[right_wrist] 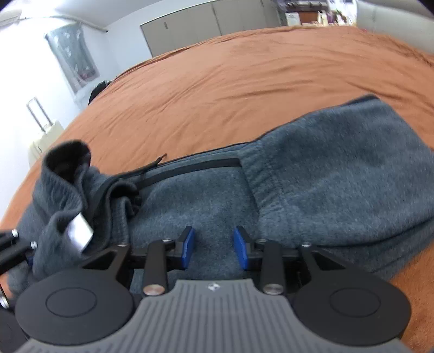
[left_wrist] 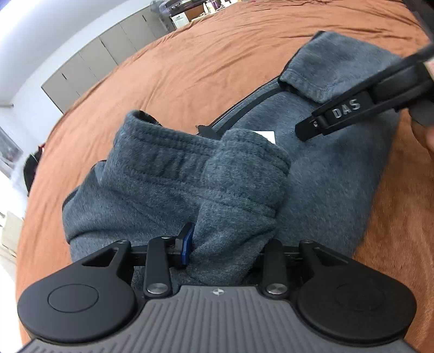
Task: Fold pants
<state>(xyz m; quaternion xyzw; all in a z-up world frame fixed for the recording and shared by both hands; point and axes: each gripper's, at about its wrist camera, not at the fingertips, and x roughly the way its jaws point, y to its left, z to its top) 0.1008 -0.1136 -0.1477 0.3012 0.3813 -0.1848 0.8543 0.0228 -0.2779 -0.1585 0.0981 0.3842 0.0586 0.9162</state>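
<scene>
Grey fleece pants [left_wrist: 325,173] lie partly folded on an orange-brown bed cover [left_wrist: 190,76]. My left gripper [left_wrist: 217,244] is shut on a bunched part of the pants at the elastic waistband [left_wrist: 168,152] and holds it lifted; only its left blue pad [left_wrist: 187,244] shows, the other is buried in cloth. My right gripper [right_wrist: 214,247] is open and empty, its blue pads [right_wrist: 188,245] hovering just over the flat pants [right_wrist: 206,201]. A folded-over hem [right_wrist: 339,176] lies at the right. The right gripper's black side also shows in the left wrist view [left_wrist: 352,108]. A white label [right_wrist: 80,233] hangs from the lifted waistband.
The bed cover [right_wrist: 244,81] stretches far behind the pants. Grey cabinets [right_wrist: 203,21] line the back wall. A beige case with a handle [right_wrist: 46,135] stands left of the bed. A dark bag [right_wrist: 97,89] sits at the bed's far left edge.
</scene>
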